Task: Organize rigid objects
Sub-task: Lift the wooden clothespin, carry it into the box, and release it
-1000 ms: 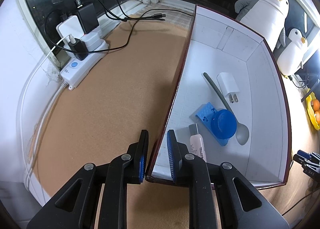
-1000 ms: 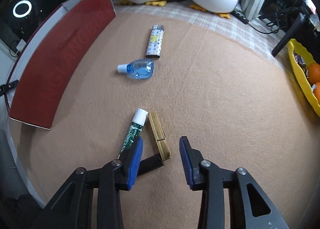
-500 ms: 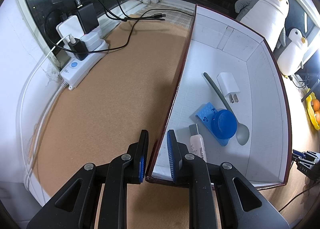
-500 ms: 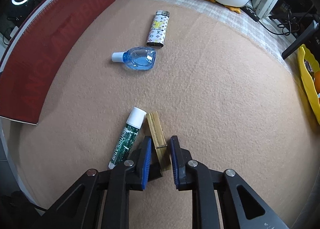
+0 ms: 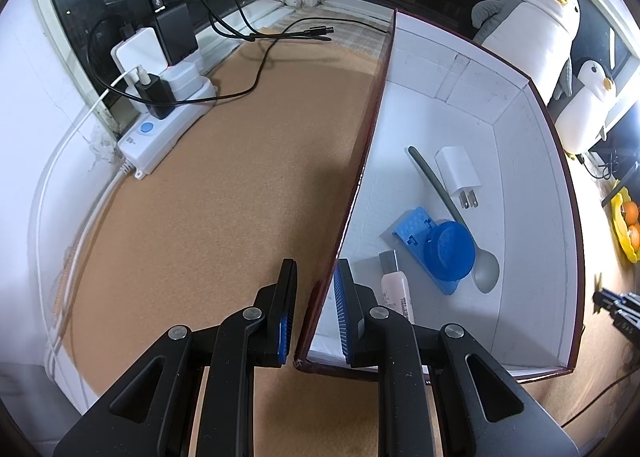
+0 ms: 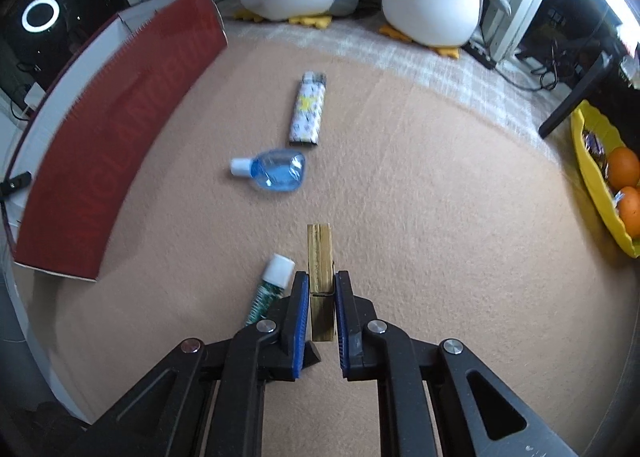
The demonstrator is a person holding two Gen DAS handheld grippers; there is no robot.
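Left wrist view only: left gripper (image 5: 314, 311) clamped on the near side wall of the box (image 5: 536, 193), one pad outside, one inside. Box interior white, holding a grey spoon (image 5: 452, 213), white charger plug (image 5: 458, 173), blue plastic piece (image 5: 434, 243) and a pale tube (image 5: 394, 289) lying by the inner finger. Left of the box: power strip (image 5: 160, 125) with adapters and black cables against the window.

Right wrist view only: right gripper (image 6: 322, 315) closed on a wooden clothespin (image 6: 320, 257), pads pressing both sides near its spring, far end sticking out ahead over the tan mat (image 6: 440, 237). Green tube with white cap (image 6: 272, 281) just left of the clothespin, partly under the left finger. Further out on the mat: small blue bottle (image 6: 276, 171), patterned lighter (image 6: 307, 111) just beyond it. Box seen from outside here, dark red wall at left, well apart from the clothespin. Contents hidden from this side.
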